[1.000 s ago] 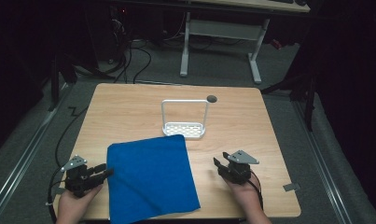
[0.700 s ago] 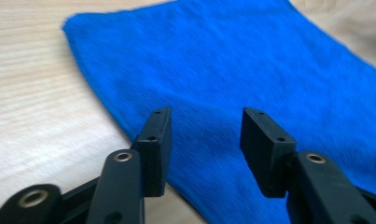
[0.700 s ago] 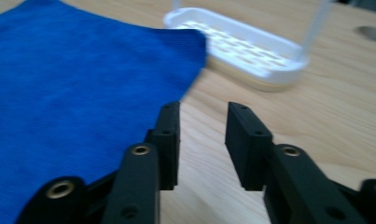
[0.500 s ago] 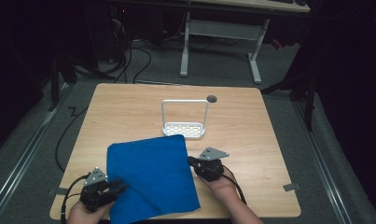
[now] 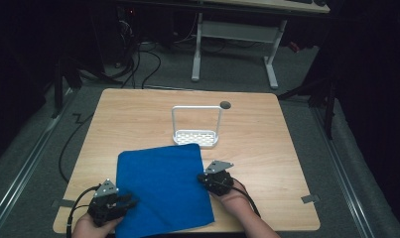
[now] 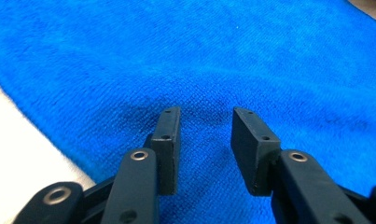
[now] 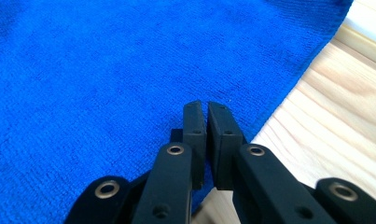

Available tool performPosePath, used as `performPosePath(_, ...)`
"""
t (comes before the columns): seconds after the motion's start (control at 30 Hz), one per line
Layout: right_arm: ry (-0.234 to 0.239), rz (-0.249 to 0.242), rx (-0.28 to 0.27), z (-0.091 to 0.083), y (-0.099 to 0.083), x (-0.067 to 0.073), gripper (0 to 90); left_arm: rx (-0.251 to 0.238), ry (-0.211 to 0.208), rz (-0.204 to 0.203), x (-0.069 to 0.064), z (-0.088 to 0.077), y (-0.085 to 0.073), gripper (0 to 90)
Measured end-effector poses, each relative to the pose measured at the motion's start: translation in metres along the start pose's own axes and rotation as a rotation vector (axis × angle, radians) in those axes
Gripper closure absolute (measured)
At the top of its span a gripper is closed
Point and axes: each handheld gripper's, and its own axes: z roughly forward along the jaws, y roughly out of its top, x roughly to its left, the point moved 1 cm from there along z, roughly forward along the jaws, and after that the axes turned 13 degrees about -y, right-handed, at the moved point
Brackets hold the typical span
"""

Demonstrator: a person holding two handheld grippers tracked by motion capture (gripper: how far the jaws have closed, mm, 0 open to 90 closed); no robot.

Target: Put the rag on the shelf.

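Right now the left gripper's (image 6: pixel 205 119) fingers (image 6: pixel 169 135) stand apart over the blue cloth (image 5: pixel 160 191), holding nothing. The right gripper's (image 7: pixel 205 108) fingers are nearly closed at the cloth's right edge; whether they pinch it, I cannot tell. Behind the cloth stands a white rack (image 5: pixel 196 124). Nothing looks folded or lifted yet on the table (image 5: pixel 267 148).

We see a matt, nubby blue cloth (image 5: pixel 162 188) on a smooth pale wood table (image 5: pixel 267 148), beside a white perforated rack (image 5: pixel 196 128).
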Motion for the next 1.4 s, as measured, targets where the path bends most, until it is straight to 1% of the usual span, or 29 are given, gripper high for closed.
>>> performPosePath(0.1,-0.018,0.011,0.005,-0.005,-0.006,-0.004,86.8,0.002,-0.017,0.003,0.001,0.004,0.004,63.4)
performPosePath(0.13,-0.023,0.018,0.000,-0.007,-0.008,-0.006,86.9,0.007,-0.030,0.009,0.001,0.008,0.008,63.4)
performPosePath(0.17,-0.048,0.031,0.008,-0.015,-0.016,-0.011,86.9,0.016,-0.051,0.022,0.001,0.014,0.013,63.4)
performPosePath(0.2,-0.056,0.038,0.012,-0.017,-0.018,-0.012,86.8,0.024,-0.068,0.031,-0.001,0.018,0.016,63.4)
performPosePath(0.23,-0.056,0.038,0.012,-0.017,-0.018,-0.012,86.8,0.024,-0.068,0.031,-0.001,0.018,0.016,63.4)
performPosePath(0.27,-0.083,0.055,0.012,-0.025,-0.027,-0.018,86.8,0.041,-0.096,0.057,-0.004,0.027,0.023,63.4)
performPosePath(0.3,-0.094,0.060,0.017,-0.028,-0.030,-0.020,86.8,0.041,-0.096,0.057,-0.004,0.027,0.023,63.4)
performPosePath(0.33,-0.108,0.070,0.019,-0.032,-0.035,-0.024,86.8,0.052,-0.121,0.079,-0.008,0.036,0.028,63.4)
performPosePath(0.37,-0.117,0.082,0.022,-0.035,-0.038,-0.026,86.8,0.052,-0.121,0.079,-0.008,0.036,0.028,63.4)
performPosePath(0.4,-0.131,0.096,0.022,-0.039,-0.043,-0.031,86.9,0.061,-0.132,0.095,-0.010,0.040,0.032,63.4)
performPosePath(0.43,-0.131,0.096,0.022,-0.039,-0.043,-0.031,86.9,0.067,-0.142,0.105,-0.011,0.044,0.034,63.4)
performPosePath(0.47,-0.150,0.118,0.027,-0.045,-0.049,-0.037,86.8,0.072,-0.159,0.119,-0.015,0.050,0.038,63.4)
performPosePath(0.5,-0.150,0.118,0.027,-0.045,-0.049,-0.037,86.8,0.072,-0.159,0.119,-0.015,0.050,0.038,63.5)
performPosePath(0.53,-0.162,0.135,0.026,-0.049,-0.054,-0.041,86.9,0.074,-0.176,0.122,-0.018,0.054,0.039,63.5)
performPosePath(0.57,-0.162,0.135,0.026,-0.049,-0.054,-0.041,86.9,0.074,-0.176,0.122,-0.018,0.054,0.039,63.6)
performPosePath(0.6,-0.173,0.148,0.032,-0.054,-0.059,-0.041,86.8,0.084,-0.196,0.133,-0.024,0.055,0.037,63.7)
performPosePath(0.67,-0.178,0.154,0.034,-0.058,-0.062,-0.041,86.8,0.086,-0.208,0.145,-0.029,0.055,0.033,64.2)
performPosePath(0.73,-0.180,0.164,0.044,-0.063,-0.066,-0.038,86.6,0.090,-0.219,0.147,-0.034,0.055,0.030,64.4)
performPosePath(0.77,-0.180,0.164,0.044,-0.063,-0.066,-0.038,86.6,0.090,-0.219,0.147,-0.034,0.055,0.030,64.4)
performPosePath(0.87,-0.179,0.150,0.053,-0.070,-0.069,-0.030,85.4,0.090,-0.228,0.153,-0.044,0.051,0.020,64.4)
performPosePath(0.97,-0.163,0.132,0.057,-0.079,-0.075,-0.025,85.0,0.092,-0.231,0.158,-0.047,0.049,0.017,64.4)
performPosePath(1.0,-0.154,0.133,0.055,-0.083,-0.079,-0.023,84.6,0.093,-0.236,0.162,-0.051,0.047,0.013,64.4)
performPosePath(1.1,-0.138,0.134,0.050,-0.087,-0.082,-0.021,82.9,0.092,-0.236,0.166,-0.054,0.046,0.010,64.4)
performPosePath(1.13,-0.115,0.145,0.031,-0.090,-0.082,-0.022,78.2,0.101,-0.223,0.176,-0.056,0.045,0.010,64.7)
performPosePath(1.17,-0.113,0.152,0.011,-0.090,-0.081,-0.023,78.0,0.086,-0.212,0.180,-0.057,0.044,0.011,64.6)
performPosePath(1.2,-0.114,0.163,-0.017,-0.090,-0.080,-0.024,77.0,0.065,-0.202,0.183,-0.057,0.043,0.012,63.8)
performPosePath(1.27,-0.117,0.176,-0.044,-0.089,-0.078,-0.028,73.3,-0.016,-0.161,0.177,-0.052,0.037,0.017,61.8)
performPosePath(1.33,-0.116,0.193,-0.048,-0.086,-0.077,-0.031,69.4,-0.082,-0.113,0.167,-0.046,0.032,0.023,59.2)
performPosePath(1.4,-0.124,0.202,-0.050,-0.083,-0.077,-0.035,66.8,-0.132,-0.061,0.140,-0.034,0.028,0.031,56.6)
